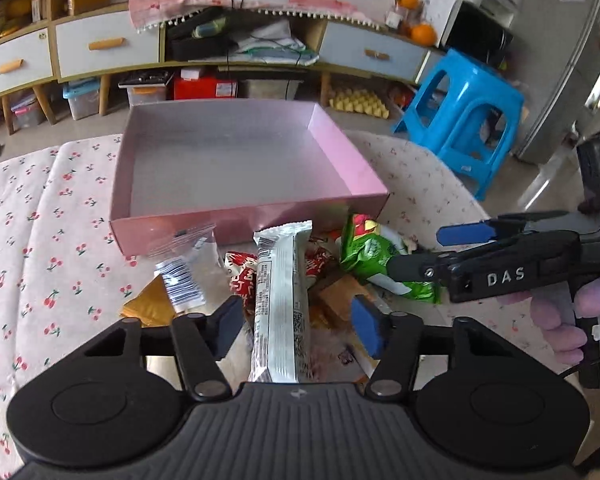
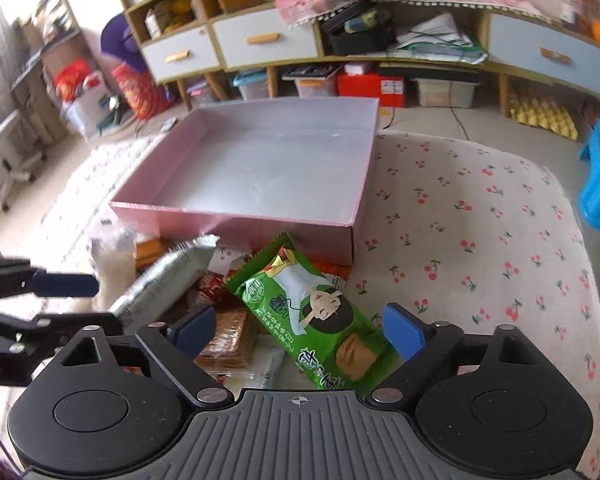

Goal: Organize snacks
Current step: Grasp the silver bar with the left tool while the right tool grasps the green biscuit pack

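A long white snack bar [image 1: 282,300] lies on a heap of snacks, between the fingers of my left gripper [image 1: 298,326]. The pads stand a little off both its sides, so the left gripper is open. A green biscuit packet [image 2: 312,320] lies between the fingers of my right gripper [image 2: 300,334], which is open wide around it; the right pad is close to its edge. Just behind the heap stands an empty pink box [image 1: 240,220] [image 2: 228,220]. The left wrist view also shows the green packet [image 1: 368,252] with the right gripper [image 1: 428,250] over it.
More snacks sit in the heap: red-and-white packets [image 1: 242,276], a clear packet with a barcode [image 1: 180,276], brown cracker packs [image 2: 228,340]. A cherry-print cloth [image 2: 480,240] covers the table, whose rounded edge is at the right. A blue stool [image 1: 460,120] and a drawer cabinet [image 1: 108,44] stand beyond.
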`<state>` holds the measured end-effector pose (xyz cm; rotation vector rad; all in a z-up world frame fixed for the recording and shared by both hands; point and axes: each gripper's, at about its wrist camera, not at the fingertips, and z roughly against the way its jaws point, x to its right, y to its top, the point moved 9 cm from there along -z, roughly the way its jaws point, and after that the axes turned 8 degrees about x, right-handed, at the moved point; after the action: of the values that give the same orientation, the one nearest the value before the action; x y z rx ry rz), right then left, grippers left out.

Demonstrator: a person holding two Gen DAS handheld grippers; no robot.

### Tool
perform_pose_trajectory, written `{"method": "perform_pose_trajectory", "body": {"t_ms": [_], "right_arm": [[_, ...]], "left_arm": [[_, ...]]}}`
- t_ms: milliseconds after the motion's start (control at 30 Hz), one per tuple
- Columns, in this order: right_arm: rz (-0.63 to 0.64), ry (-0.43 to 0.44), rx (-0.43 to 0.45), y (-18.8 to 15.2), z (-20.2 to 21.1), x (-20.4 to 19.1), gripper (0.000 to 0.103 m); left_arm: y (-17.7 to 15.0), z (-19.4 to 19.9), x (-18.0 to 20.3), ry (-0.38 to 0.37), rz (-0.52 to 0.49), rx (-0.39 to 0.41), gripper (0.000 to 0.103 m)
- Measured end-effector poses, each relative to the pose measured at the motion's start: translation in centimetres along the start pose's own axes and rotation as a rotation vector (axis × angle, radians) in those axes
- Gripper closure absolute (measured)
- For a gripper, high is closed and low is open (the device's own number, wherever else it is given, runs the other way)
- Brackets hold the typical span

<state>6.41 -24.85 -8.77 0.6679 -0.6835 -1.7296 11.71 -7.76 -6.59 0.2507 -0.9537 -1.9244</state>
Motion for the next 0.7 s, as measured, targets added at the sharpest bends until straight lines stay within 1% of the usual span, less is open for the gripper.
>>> {"method": "perform_pose_trajectory", "body": {"t_ms": [33, 67, 100, 133, 200, 233, 267, 333, 433, 500, 567, 700], "right_arm": [[0.014, -0.003, -0.011, -0.2, -0.5, -0.1, 0.016], [0.025, -0.011, -0.022, -0.4, -1.0, 0.0, 0.017], [0.039, -0.022, -0.026, -0.5, -1.3, 0.0, 0.017], [0.054, -0.036, -0.027, -0.7, -1.5, 0.1, 0.017], [0.069, -0.057, -0.046, -1.1, -2.0, 0.4, 0.022], [0.079, -0.069, -0.05, -1.2, -2.3, 0.5, 0.022], [0.09, -0.083, -0.052, -1.4, -2.4, 0.7, 0.026], [0.104, -0.098, -0.063, -1.8, -2.7, 0.9, 0.028], [0.126, -0.106, -0.058, -1.8, -2.6, 0.8, 0.034], [0.126, -0.111, -0.058, -1.8, -2.5, 0.8, 0.044], [0.104, -0.108, -0.063, -1.9, -2.2, 0.8, 0.051], [0.098, -0.101, -0.055, -1.5, -1.3, 0.4, 0.055]], "left_arm": [[-0.2, -0.5, 0.0, 0.011, -0.001, -0.014, 0.054], [-0.3, -1.0, -0.1, 0.021, 0.003, -0.024, 0.06], [-0.5, -1.0, -0.3, 0.022, 0.011, -0.035, 0.062], [-0.6, -1.2, -0.3, 0.022, 0.017, -0.045, 0.064], [-0.8, -1.4, -0.4, 0.031, 0.022, -0.054, 0.065], [-0.8, -1.4, -0.4, 0.036, 0.02, -0.057, 0.066], [-0.8, -1.5, -0.5, 0.041, 0.018, -0.059, 0.068], [-0.8, -1.7, -0.8, 0.057, 0.02, -0.067, 0.072], [-0.9, -1.5, -1.3, 0.062, 0.034, -0.068, 0.074], [-0.9, -1.3, -1.4, 0.067, 0.035, -0.061, 0.075], [-0.9, -0.9, -1.6, 0.071, 0.042, -0.052, 0.075], [-0.8, -0.3, -1.5, 0.071, 0.039, -0.035, 0.075]]}}
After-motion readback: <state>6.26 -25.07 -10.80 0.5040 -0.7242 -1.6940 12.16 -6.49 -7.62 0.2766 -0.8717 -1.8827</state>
